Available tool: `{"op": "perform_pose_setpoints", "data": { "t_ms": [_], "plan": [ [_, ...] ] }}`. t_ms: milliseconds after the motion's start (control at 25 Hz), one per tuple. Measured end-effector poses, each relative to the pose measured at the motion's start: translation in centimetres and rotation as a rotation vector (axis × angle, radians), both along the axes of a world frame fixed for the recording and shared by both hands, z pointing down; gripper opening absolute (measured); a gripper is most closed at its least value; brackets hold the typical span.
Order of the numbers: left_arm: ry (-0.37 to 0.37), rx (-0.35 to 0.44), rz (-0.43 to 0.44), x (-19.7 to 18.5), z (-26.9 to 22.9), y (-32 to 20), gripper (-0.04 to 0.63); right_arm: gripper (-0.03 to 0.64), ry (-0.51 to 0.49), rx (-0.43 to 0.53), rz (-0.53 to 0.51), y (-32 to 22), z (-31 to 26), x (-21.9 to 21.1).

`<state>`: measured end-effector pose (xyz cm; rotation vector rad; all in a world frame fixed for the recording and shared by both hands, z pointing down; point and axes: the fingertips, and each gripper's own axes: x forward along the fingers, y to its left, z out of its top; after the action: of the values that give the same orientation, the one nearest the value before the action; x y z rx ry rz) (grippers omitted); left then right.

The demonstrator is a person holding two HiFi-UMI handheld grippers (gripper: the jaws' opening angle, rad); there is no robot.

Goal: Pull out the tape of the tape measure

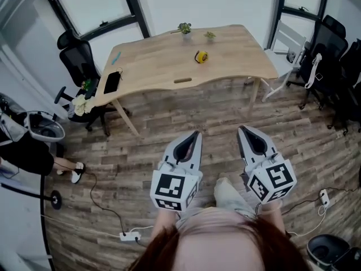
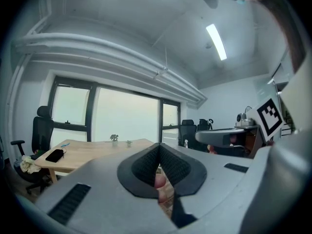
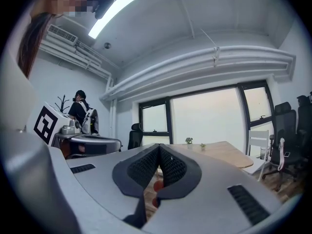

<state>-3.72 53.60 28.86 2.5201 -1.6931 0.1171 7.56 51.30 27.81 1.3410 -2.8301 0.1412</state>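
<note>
On table (image 1: pixel 146 61), clear of its edges, yellow tape measure (image 1: pixel 201 56)

Cannot make out any tape on the small yellow-and-black tape measure (image 1: pixel 201 56), far ahead of the grey left gripper (image 1: pixel 195 134) and grey right gripper (image 1: pixel 242 130). Cut off by the edge: black-clad person (image 1: pixel 25 151), well left of the left gripper. Hidden under both grippers: the hands.

Open wood floor (image 1: pixel 169 123) lies in front of the table (image 1: pixel 152 61), black chairs (image 1: pixel 79 61) crowd both its ends, and two small plants (image 1: pixel 184 29) stand at its far edge.
</note>
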Motion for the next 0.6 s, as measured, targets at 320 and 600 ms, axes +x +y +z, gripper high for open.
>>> {"op": "perform_pose_setpoints", "data": {
  "t_ms": [320,600],
  "plan": [
    [-0.025,-0.025,0.009,0.8,1.1,-4.2,0.0,0.0,0.003,-0.025,0.018,-4.6,1.2,1.0],
    [-0.062,-0.016,0.014,2.2,1.0,-10.1,0.002,0.0,-0.001,-0.055,0.017,-10.5,1.5,2.1]
  ]
}}
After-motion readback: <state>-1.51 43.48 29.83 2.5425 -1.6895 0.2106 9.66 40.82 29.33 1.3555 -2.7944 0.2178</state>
